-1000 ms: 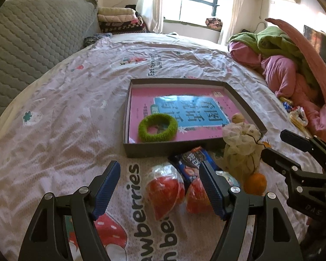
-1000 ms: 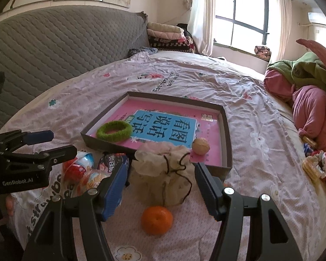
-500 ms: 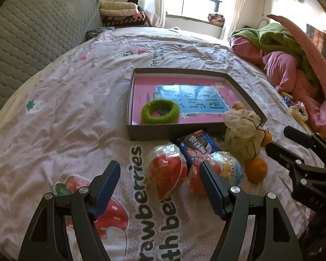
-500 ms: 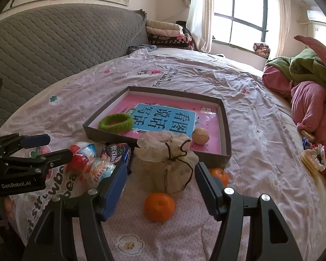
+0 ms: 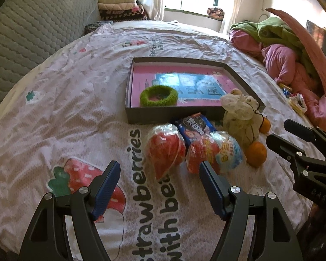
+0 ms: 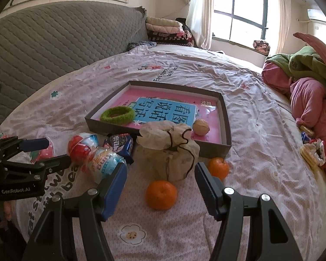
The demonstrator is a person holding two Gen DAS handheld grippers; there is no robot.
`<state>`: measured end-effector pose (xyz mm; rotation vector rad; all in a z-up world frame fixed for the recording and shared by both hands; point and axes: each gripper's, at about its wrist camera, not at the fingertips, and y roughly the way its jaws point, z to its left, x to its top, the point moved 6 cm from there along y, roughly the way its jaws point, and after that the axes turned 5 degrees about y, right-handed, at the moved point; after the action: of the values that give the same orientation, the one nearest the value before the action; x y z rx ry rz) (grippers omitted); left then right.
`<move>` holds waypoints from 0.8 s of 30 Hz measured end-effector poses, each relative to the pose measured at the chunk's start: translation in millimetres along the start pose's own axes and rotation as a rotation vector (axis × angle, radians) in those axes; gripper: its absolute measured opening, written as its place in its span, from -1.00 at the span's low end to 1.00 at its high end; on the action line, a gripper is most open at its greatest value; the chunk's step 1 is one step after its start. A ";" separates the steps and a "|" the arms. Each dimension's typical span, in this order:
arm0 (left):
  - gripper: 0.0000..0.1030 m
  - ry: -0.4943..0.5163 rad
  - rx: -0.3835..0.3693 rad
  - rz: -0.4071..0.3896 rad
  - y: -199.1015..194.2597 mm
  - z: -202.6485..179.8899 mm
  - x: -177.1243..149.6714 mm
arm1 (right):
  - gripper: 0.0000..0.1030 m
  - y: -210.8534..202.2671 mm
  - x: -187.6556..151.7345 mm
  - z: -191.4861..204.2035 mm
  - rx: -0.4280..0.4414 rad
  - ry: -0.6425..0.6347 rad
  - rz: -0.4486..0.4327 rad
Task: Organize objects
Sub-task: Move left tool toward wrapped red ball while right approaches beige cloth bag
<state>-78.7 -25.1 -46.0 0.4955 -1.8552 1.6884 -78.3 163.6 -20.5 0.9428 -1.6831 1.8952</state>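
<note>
Bed scene. A shallow grey cardboard tray (image 6: 227, 128) with a glossy pink printed liner holds one fuzzy green knitted ring (image 6: 117, 114) and one rough round walnut (image 6: 201, 127). On the wrinkled cotton sheet (image 5: 60, 100) before the tray: two crinkly plastic snack bags (image 5: 165, 148), one blue foil biscuit packet (image 5: 194, 126), one gauzy drawstring pouch (image 6: 169, 150), two smooth oranges (image 6: 161, 194). Left gripper (image 5: 159, 175) and right gripper (image 6: 160, 179): jaws apart, empty, above the sheet.
</note>
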 end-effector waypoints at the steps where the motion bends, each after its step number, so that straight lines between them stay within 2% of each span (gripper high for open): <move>1: 0.48 0.000 -0.002 0.004 0.0 -0.5 -1.8 | 0.25 -0.3 -0.9 -0.2 -0.001 0.001 0.001; 24: 0.48 0.011 0.019 0.092 21.5 2.1 -20.5 | 0.25 1.5 -13.8 -0.8 -0.009 0.007 0.033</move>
<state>-76.7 -26.5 -75.7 0.4137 -1.8818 1.7664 -70.2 165.7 -31.6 0.9090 -1.7120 1.9079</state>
